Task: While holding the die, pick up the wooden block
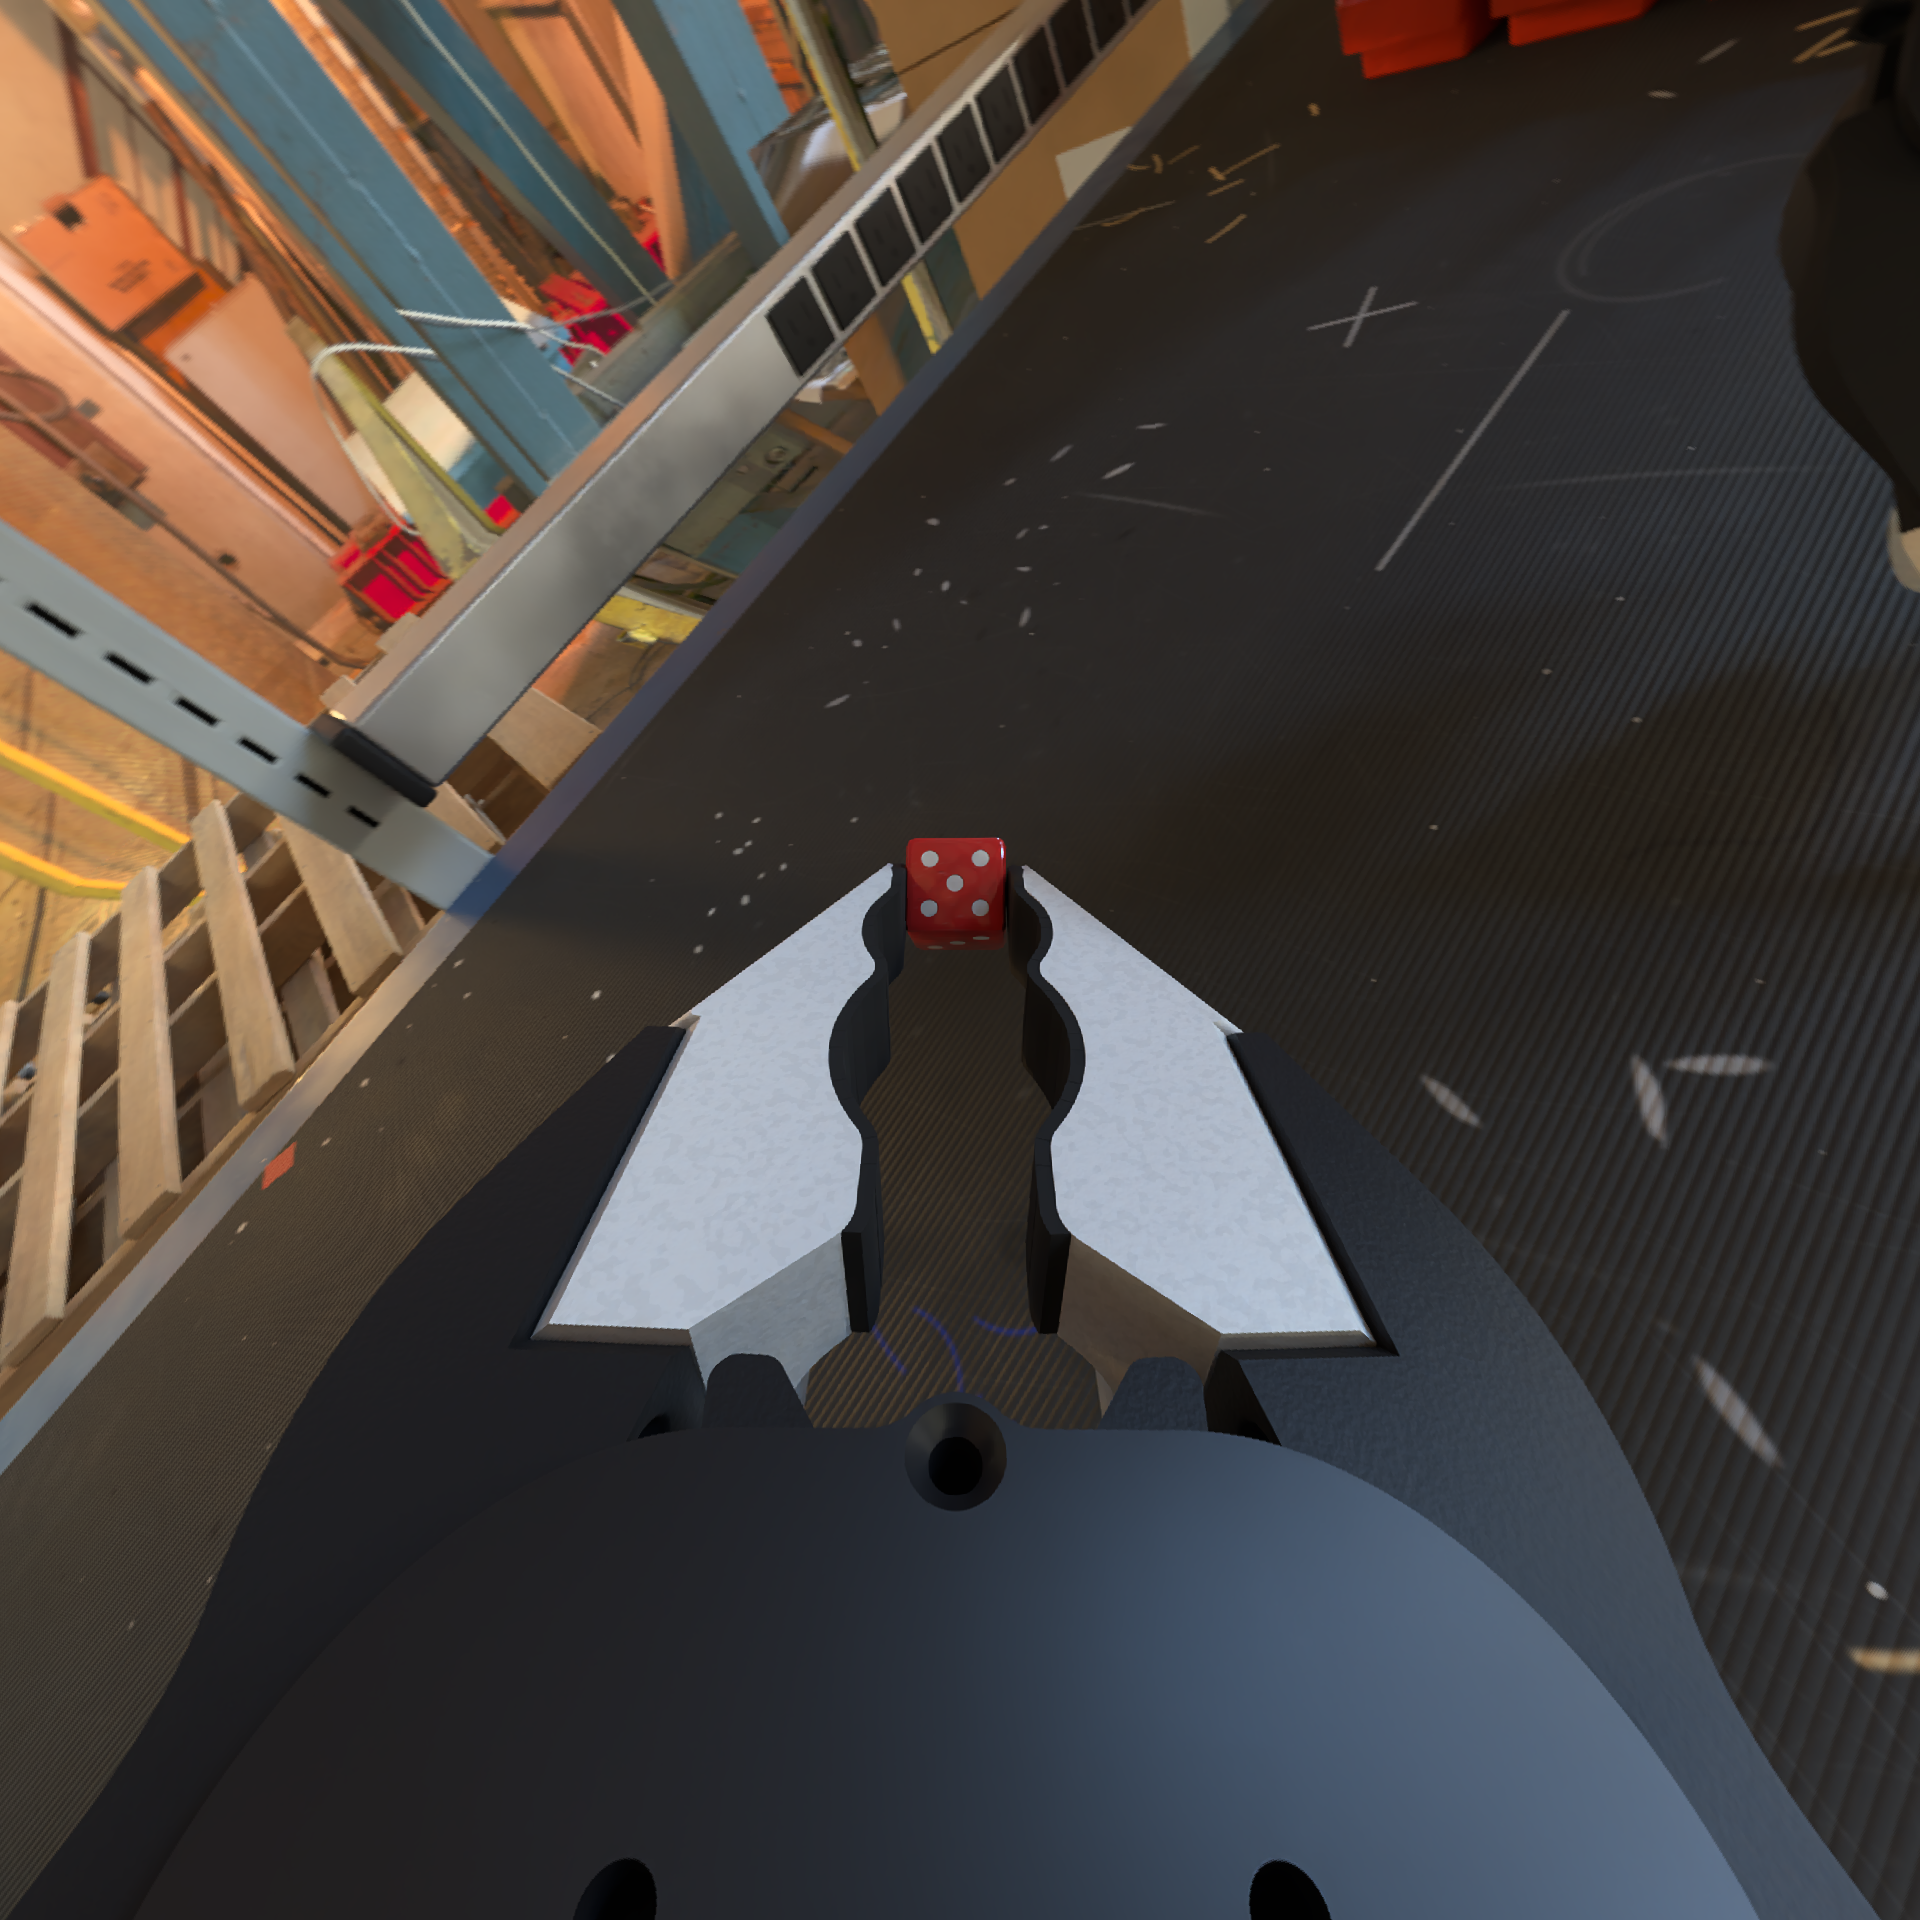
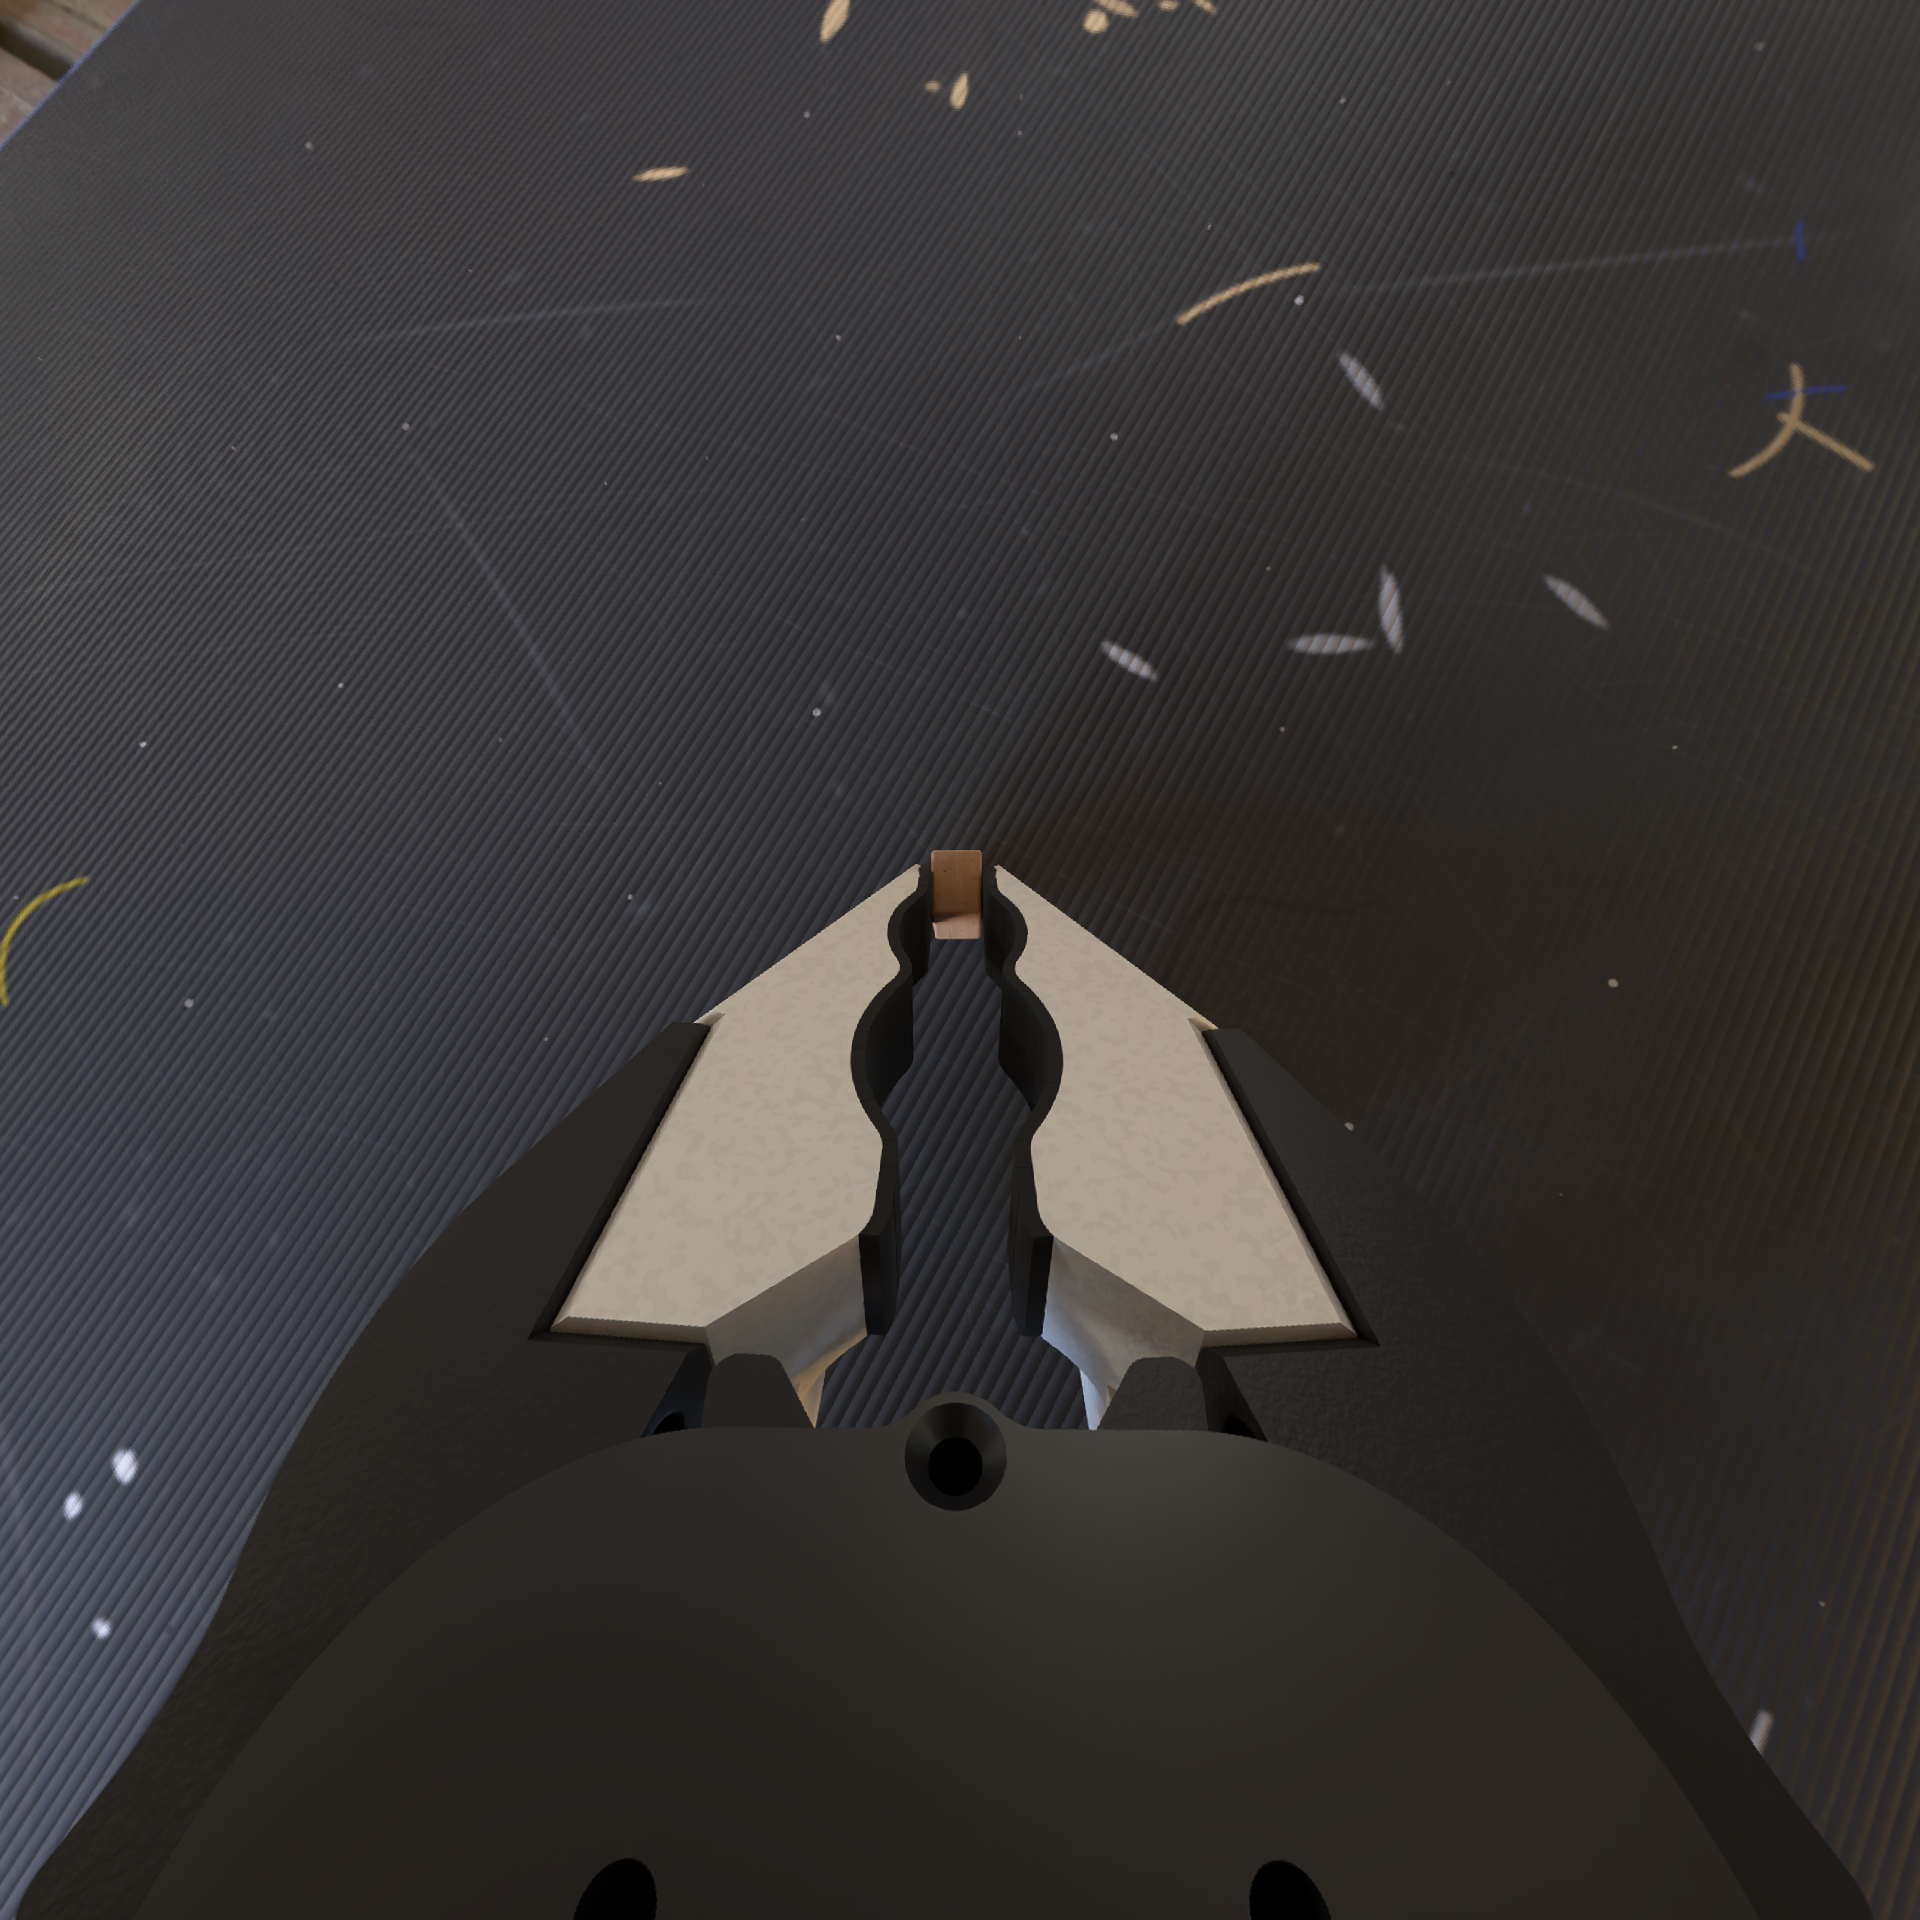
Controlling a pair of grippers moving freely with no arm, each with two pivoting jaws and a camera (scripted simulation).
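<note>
Wooden block [image 2: 956, 891] between right hand-held gripper [image 2: 957, 883] tips

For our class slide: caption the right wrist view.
Right gripper pinches the wooden block above the dark mat.

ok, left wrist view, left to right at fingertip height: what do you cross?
Wooden slats → dark mat → left gripper with its left fingertip → red die → right fingertip → more mat.
</note>
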